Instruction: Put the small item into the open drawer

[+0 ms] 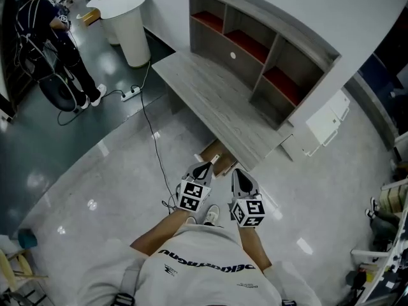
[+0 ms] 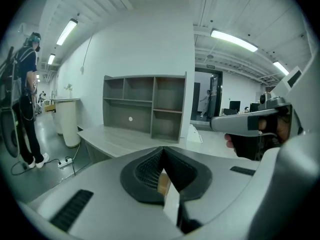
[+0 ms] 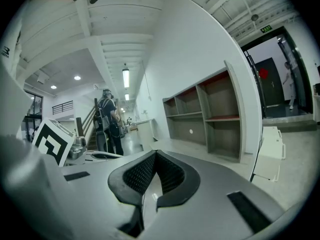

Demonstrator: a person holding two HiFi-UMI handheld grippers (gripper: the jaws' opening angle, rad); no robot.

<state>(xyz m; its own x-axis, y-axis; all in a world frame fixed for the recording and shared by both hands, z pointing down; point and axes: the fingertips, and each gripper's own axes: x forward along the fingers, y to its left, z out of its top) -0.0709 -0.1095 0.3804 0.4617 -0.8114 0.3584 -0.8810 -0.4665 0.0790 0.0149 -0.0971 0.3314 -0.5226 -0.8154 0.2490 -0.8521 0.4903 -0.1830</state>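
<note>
A brown open drawer point(image 1: 215, 160) shows under the front edge of the grey desk point(image 1: 210, 101). My left gripper point(image 1: 203, 169) is held just in front of it, jaws shut with the tips meeting point(image 2: 163, 149). A small tan patch point(image 2: 163, 183) shows in the gap behind the pads; whether it is the small item or the drawer beyond is unclear. My right gripper point(image 1: 241, 181) is beside the left one, to its right, and its jaws point(image 3: 155, 153) are shut with nothing seen between them. The small item is not plainly visible in any view.
A grey shelf unit point(image 1: 261, 56) stands on the back of the desk. A white cabinet point(image 1: 326, 125) sits right of the desk. A white pedestal point(image 1: 127, 24), a power strip with cable point(image 1: 131, 94) and a person point(image 1: 51, 37) are at the far left.
</note>
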